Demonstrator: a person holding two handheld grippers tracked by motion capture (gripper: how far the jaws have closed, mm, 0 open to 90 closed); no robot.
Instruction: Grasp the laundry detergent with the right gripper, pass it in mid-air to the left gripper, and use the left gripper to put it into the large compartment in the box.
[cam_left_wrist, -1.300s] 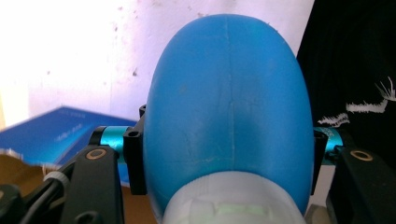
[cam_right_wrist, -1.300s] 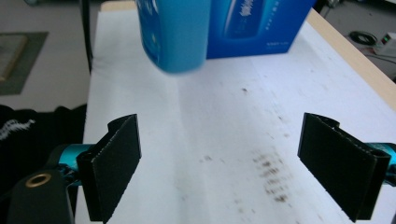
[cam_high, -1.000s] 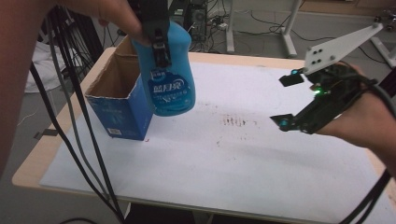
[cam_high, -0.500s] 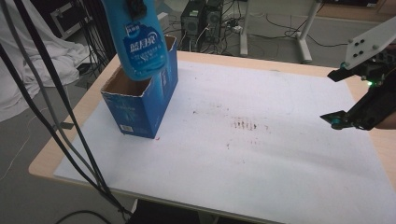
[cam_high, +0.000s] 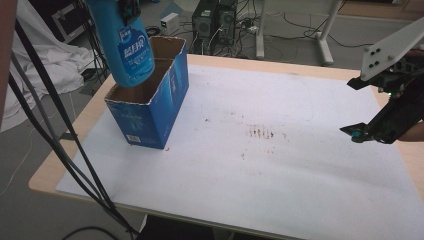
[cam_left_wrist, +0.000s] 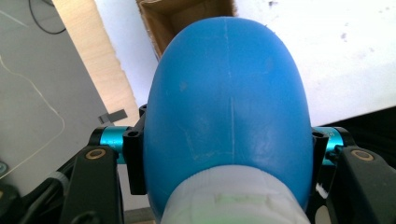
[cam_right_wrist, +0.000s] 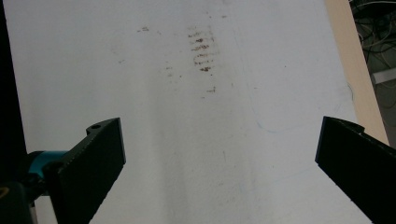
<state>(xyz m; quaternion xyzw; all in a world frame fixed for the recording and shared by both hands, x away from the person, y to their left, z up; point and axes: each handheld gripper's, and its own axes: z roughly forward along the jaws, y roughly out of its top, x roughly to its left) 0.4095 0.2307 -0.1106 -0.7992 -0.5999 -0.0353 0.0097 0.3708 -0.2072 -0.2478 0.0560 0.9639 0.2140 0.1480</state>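
Left hand-held gripper (cam_left_wrist: 226, 144): jaws closed on the shoulders of a blue plastic detergent bottle with a white cap (cam_high: 124, 42), cap end toward the camera, base pointing down.
Bottle position: held in the air above the open top of a blue cardboard box (cam_high: 150, 95), touching neither rim nor floor as far as can be seen.
Box: stands upright near the far left corner of the white-covered surface (cam_high: 280, 165); top edges torn and uneven.
Right hand-held gripper (cam_right_wrist: 219, 154): jaws wide apart, holding nothing, hovering over the bare right side.
Step judged in hand: lowering the bottle into the box.
Method advised: centre the base over the opening, descend straight, release only once the bottle is supported.
Obstructions: ragged rim may catch the bottle; black cables (cam_high: 55, 135) hang beside the box.
Other marks: brown stains (cam_high: 260, 133) mid-surface, no hindrance.
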